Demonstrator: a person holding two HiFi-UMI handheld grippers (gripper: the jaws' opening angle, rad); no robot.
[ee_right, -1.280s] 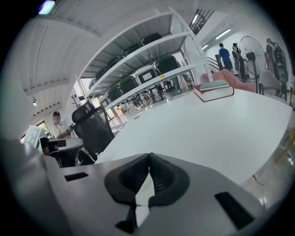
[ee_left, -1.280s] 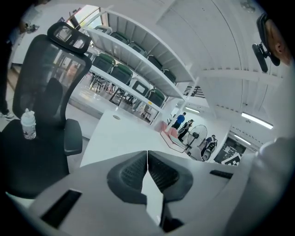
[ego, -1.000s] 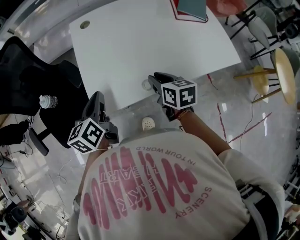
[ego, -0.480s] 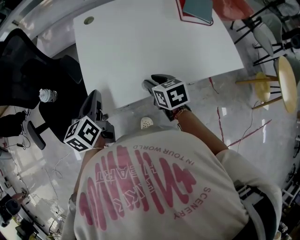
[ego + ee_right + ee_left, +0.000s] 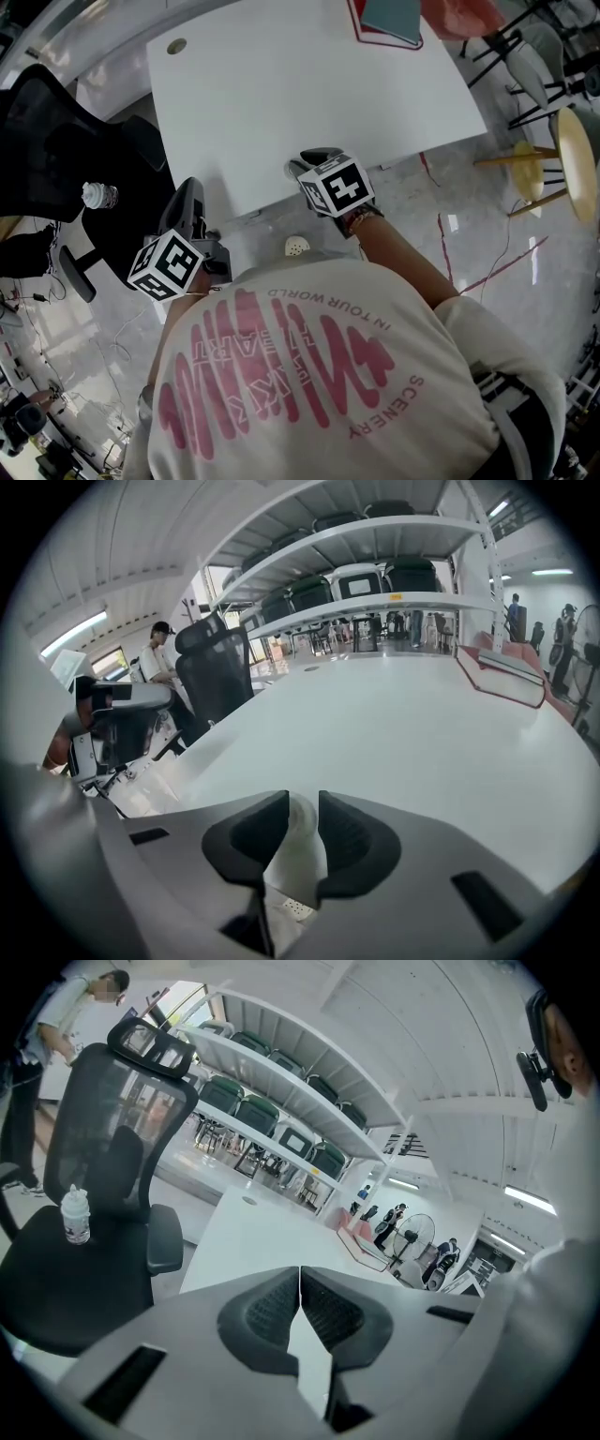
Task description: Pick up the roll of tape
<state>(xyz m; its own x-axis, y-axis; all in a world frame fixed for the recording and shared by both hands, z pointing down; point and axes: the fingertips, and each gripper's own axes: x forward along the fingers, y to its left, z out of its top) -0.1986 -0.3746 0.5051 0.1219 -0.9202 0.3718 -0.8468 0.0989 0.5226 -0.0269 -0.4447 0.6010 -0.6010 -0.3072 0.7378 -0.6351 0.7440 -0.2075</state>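
Head view overhead; both gripper views skim, apparently, the table (image 5: 281,94).

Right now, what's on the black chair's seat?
A plastic bottle stands upright on the seat; nothing else shows. The left gripper covers part of the seat's edge.

Worn: a cream short-sleeved T-shirt (image 5: 441,328). The back is printed in pink with a block of wavy bars (image 5: 272,375). The lettering "IN TOUR WORLD" (image 5: 328,307) is set along 1 edge of it and "SCENERY" along another. A black-and-white striped band (image 5: 492,382) is seen at the waist. A reddish wristband (image 5: 358,221) is noted.
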